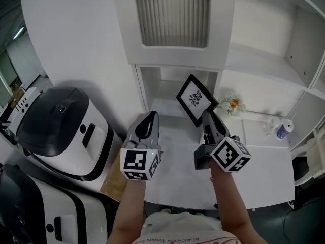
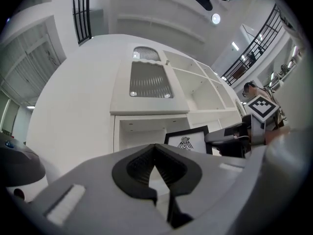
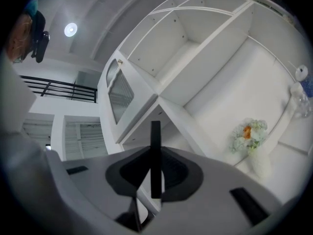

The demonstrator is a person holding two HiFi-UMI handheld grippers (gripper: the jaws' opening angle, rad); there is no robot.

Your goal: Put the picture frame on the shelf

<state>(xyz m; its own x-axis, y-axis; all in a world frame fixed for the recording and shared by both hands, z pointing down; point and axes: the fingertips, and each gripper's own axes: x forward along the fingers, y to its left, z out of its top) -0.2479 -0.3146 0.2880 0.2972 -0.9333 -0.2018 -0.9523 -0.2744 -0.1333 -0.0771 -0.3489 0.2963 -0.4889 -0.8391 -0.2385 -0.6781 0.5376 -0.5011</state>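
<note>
The right gripper [image 1: 208,120] has its fingers [image 3: 182,173] clamped on the frame [image 1: 195,98], which shows edge-on between them in the right gripper view. The frame is held tilted in the air before the low open compartment of the shelf [image 1: 175,57], and it seems clear of the tabletop [image 1: 254,172]. The left gripper [image 1: 151,118] hovers just beside, its fingers [image 2: 134,168] closed together at the tips on nothing. Flowers [image 1: 232,104] stand to the frame's right.

picture frame [image 1: 195,99] before shelf [image 1: 175,57] opening | flowers [image 1: 231,104] just right of it | bottle [image 1: 284,130] farther right | appliance [image 1: 61,126] left of shelf
</note>
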